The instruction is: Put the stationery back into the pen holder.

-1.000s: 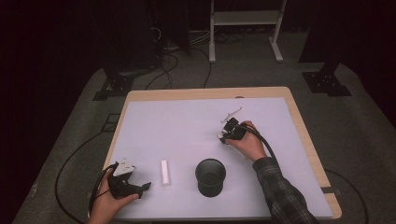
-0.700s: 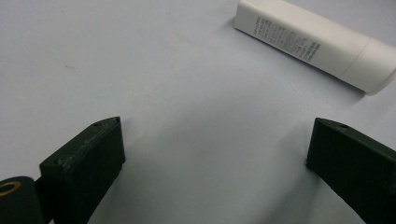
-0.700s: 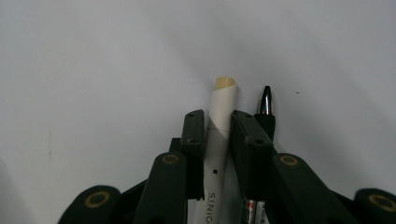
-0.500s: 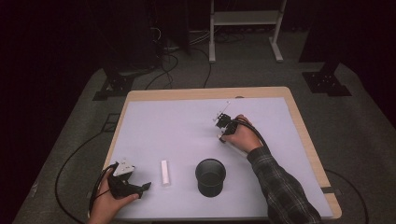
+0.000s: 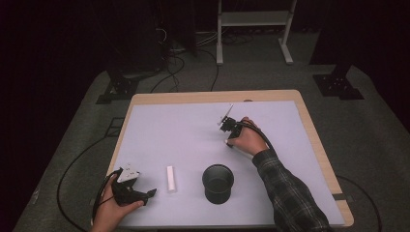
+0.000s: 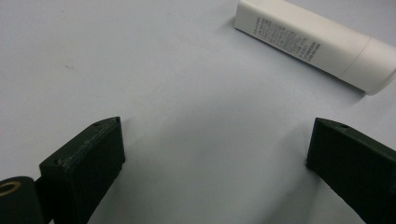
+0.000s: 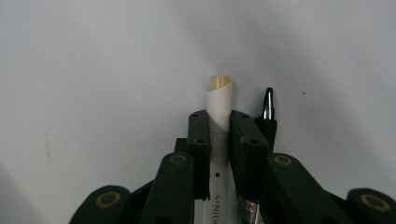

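1. The white marker [image 7: 218, 105] sits clamped between the jaws of the right gripper [image 7: 218, 122], which have just been closing on it; its beige tip pokes out at 12 o'clock beyond the fingertips in the right gripper view.
2. That view also shows a pen [image 7: 266, 109] with a shiny metal tip lying just beside the right-hand jaw, outside the grip, at about 1 o'clock from the marker. From the high view both are too small to tell apart; only a pale stick [image 5: 227, 114] rises from the right gripper [image 5: 231, 124].
3. Dark lettering runs along the marker's barrel between the jaws, cut off and not readable as a whole.
4. In the high view the right hand [image 5: 246, 139] is over the table [image 5: 159, 125], at 1 o'clock from the black cup [image 5: 218, 182], its plaid sleeve reaching in from 5 o'clock.
5. The left gripper [image 5: 137, 189] rests at the table's near-left corner, jaws spread wide with nothing between them, pointing toward 3 o'clock.
6. The left gripper view shows a white tube [image 6: 313, 44] at 1 o'clock beyond the jaws, lying flat, with small grey print too fine to read. In the high view the tube [image 5: 170, 178] lies between the left gripper and the cup.
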The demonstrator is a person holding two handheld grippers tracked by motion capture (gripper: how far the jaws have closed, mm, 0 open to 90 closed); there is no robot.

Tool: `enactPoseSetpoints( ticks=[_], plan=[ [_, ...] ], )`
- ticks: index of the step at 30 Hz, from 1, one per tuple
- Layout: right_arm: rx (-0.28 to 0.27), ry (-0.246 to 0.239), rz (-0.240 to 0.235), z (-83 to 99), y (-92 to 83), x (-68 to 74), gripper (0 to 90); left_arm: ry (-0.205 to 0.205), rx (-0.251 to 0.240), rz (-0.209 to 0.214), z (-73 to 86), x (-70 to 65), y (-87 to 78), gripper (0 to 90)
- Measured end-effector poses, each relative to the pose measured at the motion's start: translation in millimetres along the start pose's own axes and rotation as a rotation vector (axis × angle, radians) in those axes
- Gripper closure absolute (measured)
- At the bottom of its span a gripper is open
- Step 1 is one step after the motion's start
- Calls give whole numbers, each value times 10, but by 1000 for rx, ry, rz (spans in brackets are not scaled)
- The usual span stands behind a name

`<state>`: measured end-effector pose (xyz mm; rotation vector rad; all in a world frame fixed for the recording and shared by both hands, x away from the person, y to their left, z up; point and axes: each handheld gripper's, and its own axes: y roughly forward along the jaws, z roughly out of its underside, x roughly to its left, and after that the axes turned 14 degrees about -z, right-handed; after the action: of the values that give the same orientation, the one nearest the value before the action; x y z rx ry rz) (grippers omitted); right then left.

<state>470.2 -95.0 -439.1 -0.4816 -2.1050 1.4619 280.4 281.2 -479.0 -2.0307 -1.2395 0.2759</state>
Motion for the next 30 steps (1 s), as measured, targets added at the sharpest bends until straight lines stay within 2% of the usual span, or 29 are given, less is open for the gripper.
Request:
enactPoseSetpoints(
  ticks=[4,5,7,13,20,21,30],
  plan=[
    [-27,28,-16,21,-9,-8,783,0,0,0,0,0,0,32],
    [-49,47,-47,34,-19,-8,783,0,0,0,0,0,0,32],
    [-51,52,-46,39,-15,15,783,0,0,0,0,-1,0,32],
    [-65,48,-58,45,-28,47,783,0,0,0,0,-1,0,32],
    [-112,37,-73,61,-134,119,783,0,0,0,0,-1,0,32],
    [-132,30,-76,74,-172,138,783,0,0,0,0,-1,0,32],
    [-195,13,-80,173,-325,171,783,1,0,-1,1,-2,-1,32]
  ],
)
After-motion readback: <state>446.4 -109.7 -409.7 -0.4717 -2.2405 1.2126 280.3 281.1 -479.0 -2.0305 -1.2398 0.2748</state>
